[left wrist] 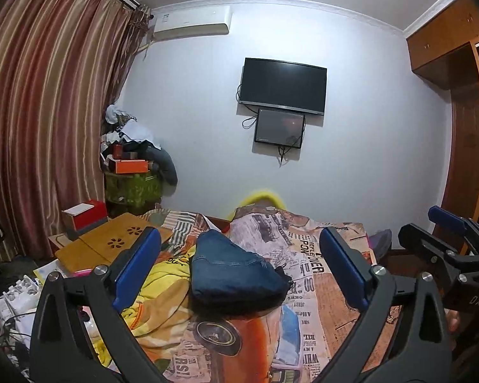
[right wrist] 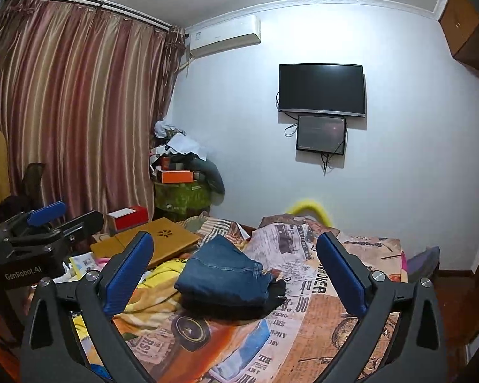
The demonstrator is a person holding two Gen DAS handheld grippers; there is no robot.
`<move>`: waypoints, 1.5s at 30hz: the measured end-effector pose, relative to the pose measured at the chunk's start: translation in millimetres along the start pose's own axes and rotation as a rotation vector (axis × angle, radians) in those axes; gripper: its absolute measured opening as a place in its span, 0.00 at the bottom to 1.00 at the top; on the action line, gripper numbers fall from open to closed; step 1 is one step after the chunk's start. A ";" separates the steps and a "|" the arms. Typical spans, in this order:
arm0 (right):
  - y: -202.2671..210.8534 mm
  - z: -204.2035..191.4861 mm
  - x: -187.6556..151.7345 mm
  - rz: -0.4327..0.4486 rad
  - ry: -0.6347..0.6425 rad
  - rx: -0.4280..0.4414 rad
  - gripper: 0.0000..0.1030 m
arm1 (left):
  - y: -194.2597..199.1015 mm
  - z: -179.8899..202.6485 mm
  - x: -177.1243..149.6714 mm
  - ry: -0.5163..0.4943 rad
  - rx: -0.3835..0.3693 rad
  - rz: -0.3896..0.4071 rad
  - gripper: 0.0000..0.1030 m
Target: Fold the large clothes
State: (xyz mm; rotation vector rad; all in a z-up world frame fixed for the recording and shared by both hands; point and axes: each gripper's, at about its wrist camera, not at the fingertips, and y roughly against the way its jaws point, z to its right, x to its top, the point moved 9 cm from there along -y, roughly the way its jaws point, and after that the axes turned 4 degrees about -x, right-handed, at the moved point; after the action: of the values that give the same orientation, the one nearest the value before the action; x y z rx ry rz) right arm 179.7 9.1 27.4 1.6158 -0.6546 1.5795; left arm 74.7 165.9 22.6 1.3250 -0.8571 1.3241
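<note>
Both tongs (left wrist: 239, 268) (right wrist: 234, 271) agape; jeans (right wrist: 222, 276) folded, atop blk garment (right wrist: 274, 289).

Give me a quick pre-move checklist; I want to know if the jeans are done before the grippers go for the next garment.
1. Left gripper open, holding nothing: ok.
2. Right gripper open, holding nothing: ok.
3. Jeans folded into a compact bundle: ok.
4. Jeans resting on the bedspread, clear of both grippers: ok.
5. Dark garment under the jeans folded: cannot tell.
6. Yellow garment folded: not ok, crumpled.
</note>
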 end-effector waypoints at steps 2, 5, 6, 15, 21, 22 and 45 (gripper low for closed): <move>0.3 -0.5 -2.4 -0.003 -0.008 0.003 0.99 | 0.1 0.4 -0.4 -0.004 0.001 0.000 0.97; 0.7 0.7 -2.9 -0.007 -0.014 0.003 0.99 | 0.2 1.5 -1.9 0.000 -0.003 -0.002 0.98; 0.6 1.1 -4.3 -0.009 -0.015 0.002 0.99 | 0.3 1.9 -2.3 -0.001 -0.003 -0.003 0.98; 1.8 4.5 -8.1 -0.026 -0.028 0.001 0.99 | -1.4 3.1 -1.4 -0.018 0.013 0.003 0.99; 1.0 6.3 -10.1 -0.038 -0.035 0.001 0.99 | -3.7 3.9 -1.3 -0.023 0.010 -0.002 0.99; 1.1 6.9 -9.9 -0.039 -0.037 0.001 0.99 | -4.7 4.6 -1.3 -0.026 0.010 -0.004 1.00; 2.5 20.8 -12.3 -0.053 -0.092 0.005 0.99 | -12.0 8.5 -5.5 -0.041 -0.012 -0.027 1.00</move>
State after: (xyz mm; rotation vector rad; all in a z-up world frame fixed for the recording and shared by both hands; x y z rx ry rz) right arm 188.8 -10.9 17.1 1.7042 -0.6513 1.4765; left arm 87.5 159.3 16.3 1.3538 -0.8709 1.2735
